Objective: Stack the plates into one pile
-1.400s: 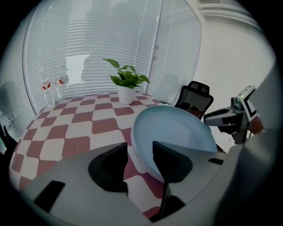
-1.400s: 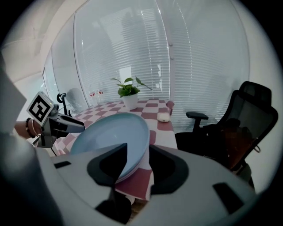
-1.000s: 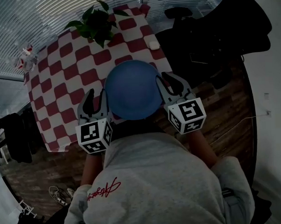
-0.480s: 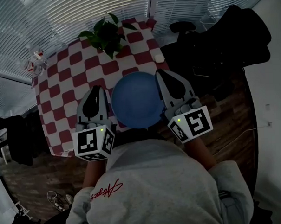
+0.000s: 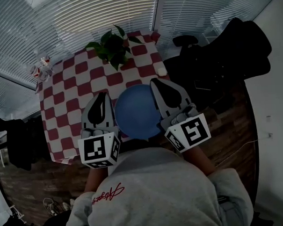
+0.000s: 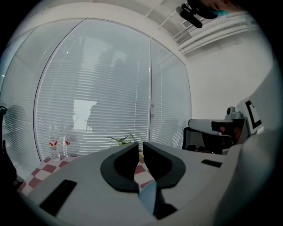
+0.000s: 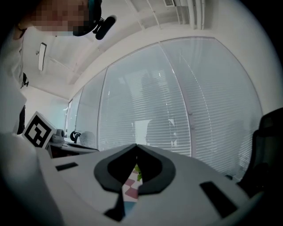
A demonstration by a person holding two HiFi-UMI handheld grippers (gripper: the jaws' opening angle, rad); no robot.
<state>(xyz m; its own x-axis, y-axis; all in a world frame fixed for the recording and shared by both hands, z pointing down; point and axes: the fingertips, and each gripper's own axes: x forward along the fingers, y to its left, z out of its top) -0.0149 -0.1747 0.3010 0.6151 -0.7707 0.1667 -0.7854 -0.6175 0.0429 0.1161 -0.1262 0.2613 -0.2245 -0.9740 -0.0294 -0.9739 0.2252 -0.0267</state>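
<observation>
A blue plate (image 5: 137, 112) lies near the front edge of the red-and-white checkered table (image 5: 66, 104); it looks like a single pile. My left gripper (image 5: 102, 96) hovers just left of the plate. Its jaws are closing the last bit to a thin slit, with nothing between them. My right gripper (image 5: 155, 82) hovers at the plate's right side, shut and holding nothing. In the left gripper view the gripper (image 6: 142, 145) points level at the window, with a sliver of blue plate (image 6: 148, 198) below it. The right gripper view shows its gripper (image 7: 136, 146) shut above the plate (image 7: 130, 206).
A potted plant (image 5: 111, 46) stands at the table's far edge and small bottles (image 5: 41, 67) at its far left corner. A small white object (image 5: 161, 72) lies at the right edge. A black office chair (image 5: 213, 46) stands to the right. Window blinds lie behind.
Both grippers have let the plate's rim go and shut. They have lifted away from the plate and now reach further forward beside it. The plate stays on the table.
</observation>
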